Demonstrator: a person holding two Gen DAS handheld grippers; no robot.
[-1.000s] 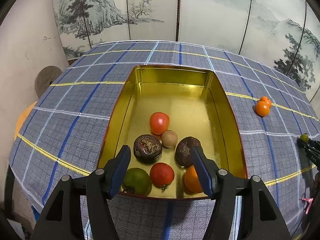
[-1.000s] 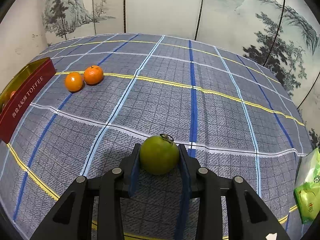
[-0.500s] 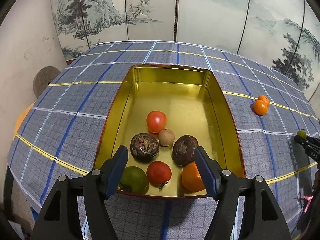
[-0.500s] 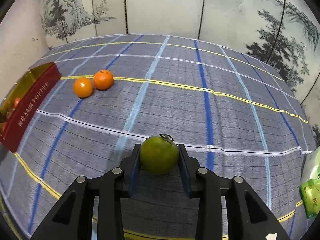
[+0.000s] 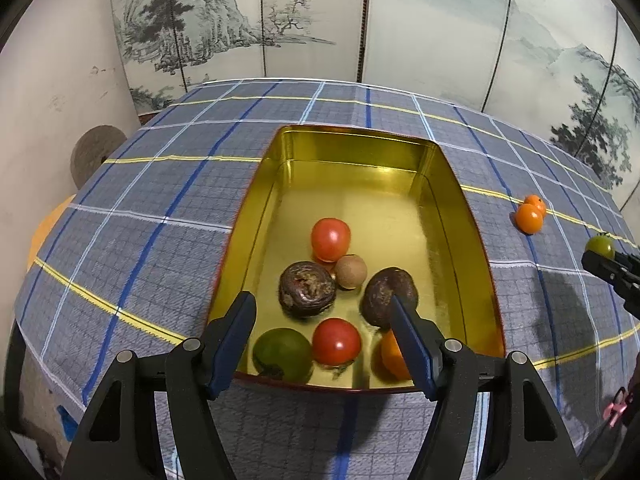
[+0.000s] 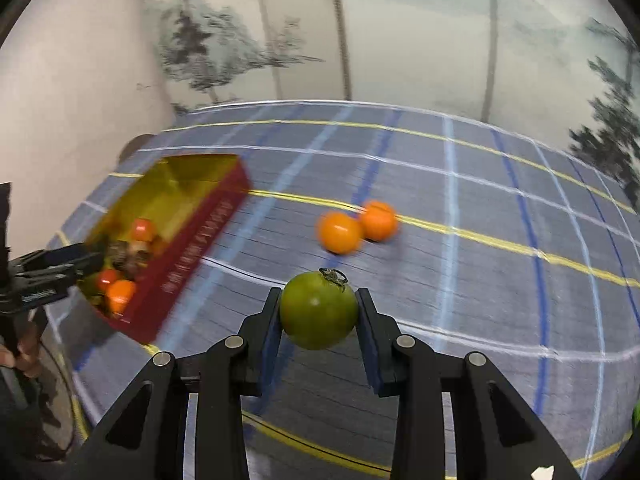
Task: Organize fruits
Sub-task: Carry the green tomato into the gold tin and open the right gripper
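A gold-lined tin with red outer walls holds two red tomatoes, two dark wrinkled fruits, a small brown fruit, a green tomato and an orange. My left gripper hovers open over the tin's near end, gripping nothing. My right gripper is shut on another green tomato, held above the checked cloth to the right of the tin. In the left wrist view that right gripper and its tomato show at the right edge.
Two oranges lie touching on the cloth between the tin and the right gripper. A painted folding screen stands behind the table. A round grey disc leans by the left wall. A hand holds the left gripper.
My right gripper has lifted the green tomato off the cloth and swung left, bringing the tin well into its view. The left gripper's jaws have widened a little; it has hardly moved.
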